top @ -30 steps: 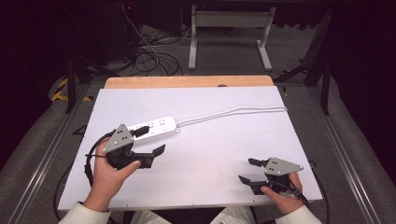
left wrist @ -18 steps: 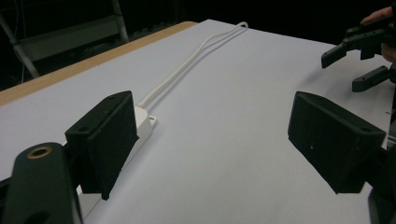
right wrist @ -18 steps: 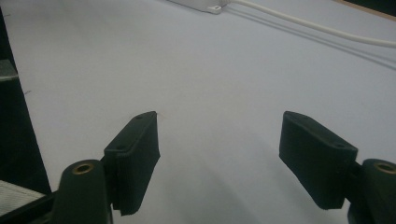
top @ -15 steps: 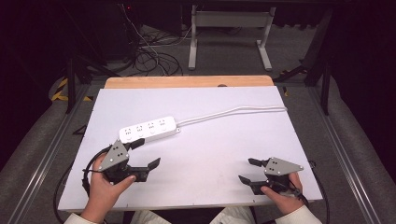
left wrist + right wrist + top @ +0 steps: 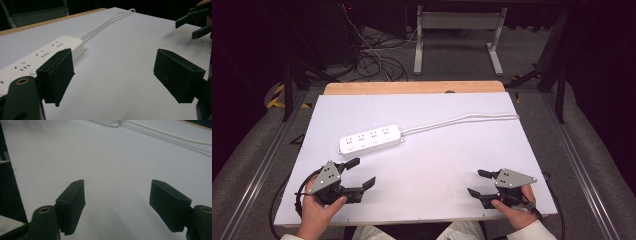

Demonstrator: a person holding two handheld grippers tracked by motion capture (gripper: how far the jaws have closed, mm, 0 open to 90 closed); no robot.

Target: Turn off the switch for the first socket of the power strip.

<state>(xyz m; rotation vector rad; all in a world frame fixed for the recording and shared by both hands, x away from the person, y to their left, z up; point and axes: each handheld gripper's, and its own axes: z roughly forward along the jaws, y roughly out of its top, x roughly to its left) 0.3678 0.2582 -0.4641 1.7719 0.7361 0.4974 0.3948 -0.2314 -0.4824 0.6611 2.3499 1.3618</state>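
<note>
At the near left edge of the white table (image 5: 427, 115), my left gripper (image 5: 358, 173) rests with jaws spread wide, holding nothing. Just beyond it lies the white power strip (image 5: 371, 140), untouched, its cable (image 5: 462, 120) trailing toward the far right. My right gripper (image 5: 481, 183), near right, is also spread and empty. I judge no grasp has begun; everything remains to do.

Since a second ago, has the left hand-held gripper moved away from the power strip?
Yes. The left hand-held gripper has drawn back toward the person, from touching the power strip to sitting open, clear of its near edge.
</note>
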